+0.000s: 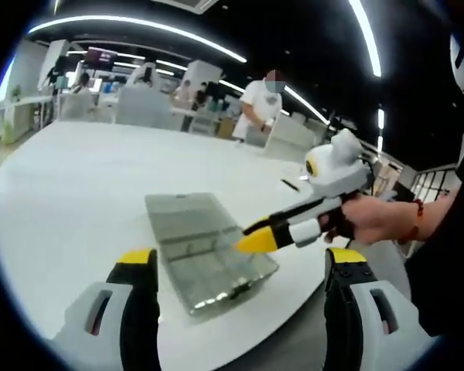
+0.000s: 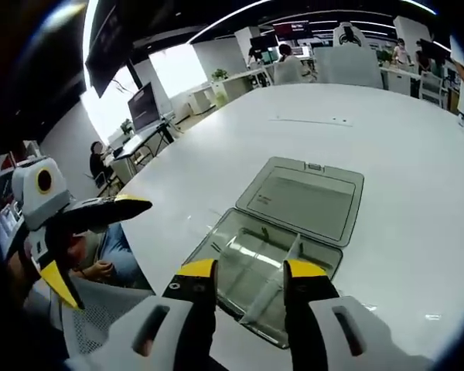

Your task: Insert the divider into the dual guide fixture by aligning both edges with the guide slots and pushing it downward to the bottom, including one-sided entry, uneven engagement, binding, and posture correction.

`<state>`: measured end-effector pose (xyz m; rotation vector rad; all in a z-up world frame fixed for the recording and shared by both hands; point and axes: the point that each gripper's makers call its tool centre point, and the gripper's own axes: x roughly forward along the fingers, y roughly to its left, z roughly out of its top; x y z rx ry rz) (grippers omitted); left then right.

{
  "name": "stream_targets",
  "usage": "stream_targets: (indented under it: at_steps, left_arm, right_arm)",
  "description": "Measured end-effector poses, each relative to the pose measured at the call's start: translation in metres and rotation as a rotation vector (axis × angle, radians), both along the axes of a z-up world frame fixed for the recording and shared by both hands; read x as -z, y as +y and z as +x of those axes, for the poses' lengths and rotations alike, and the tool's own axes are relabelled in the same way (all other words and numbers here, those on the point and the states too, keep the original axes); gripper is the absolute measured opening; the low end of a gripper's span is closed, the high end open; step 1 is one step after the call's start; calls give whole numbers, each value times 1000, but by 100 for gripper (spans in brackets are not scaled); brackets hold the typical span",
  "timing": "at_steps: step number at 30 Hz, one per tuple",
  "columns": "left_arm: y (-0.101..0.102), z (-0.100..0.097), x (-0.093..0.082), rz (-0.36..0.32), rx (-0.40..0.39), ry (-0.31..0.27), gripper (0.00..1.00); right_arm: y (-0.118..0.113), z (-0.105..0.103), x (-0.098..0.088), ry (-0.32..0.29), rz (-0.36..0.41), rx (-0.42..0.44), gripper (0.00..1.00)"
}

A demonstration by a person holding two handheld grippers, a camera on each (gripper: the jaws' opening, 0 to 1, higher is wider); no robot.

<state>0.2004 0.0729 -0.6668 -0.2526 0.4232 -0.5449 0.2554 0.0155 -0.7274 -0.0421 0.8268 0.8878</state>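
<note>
Left gripper view: The left gripper [image 1: 241,270] rises from the bottom edge with its two yellow-tipped jaws set wide apart and nothing between them. Beyond the jaws, a clear plastic box [image 1: 205,251] lies on the white table [image 1: 77,193], near the table's front edge. Its hinged lid [image 1: 187,210] is folded flat open on the far side. A thin clear divider [image 1: 187,249] stands across the box interior; whether it is seated fully cannot be told. The right gripper [image 1: 257,239] enters from the right, held in a hand [image 1: 371,219]. Its yellow tips sit close together over the right edge of the box; whether they grip anything cannot be told from here. A person in a white top [image 1: 261,104] stands in the background beyond the table.

Right gripper view: The right gripper [image 2: 250,272] rises from the bottom with its jaws at a narrow gap. The upper edge of the divider [image 2: 272,287] sits between the two tips, and the panel runs down into the box [image 2: 240,267] just below them. The lid [image 2: 305,197] lies open flat beyond the box, joined along the hinge side. The box rests near the table [image 2: 387,139] edge. The left gripper [image 2: 100,239] appears at the left, off the table, its jaws spread wide and empty. A seated person [image 2: 100,162] is visible at a desk in the background.
</note>
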Motion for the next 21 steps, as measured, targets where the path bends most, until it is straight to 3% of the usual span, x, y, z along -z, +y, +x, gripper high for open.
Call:
stream_targets:
  at_steps: [11,13,21]
  left_arm:
    - [6,1,7,32,-47,34,87]
    - [11,1,14,45,-72,66,87]
    - [25,0,16,71,-126,81,87]
  right_arm:
    - [-10,-7,-2,-12,-5,-50,31]
    - [-11,-9,-1,-13,-10,-66,33]
    - [-15,-4,-11,-71,33,-104,38]
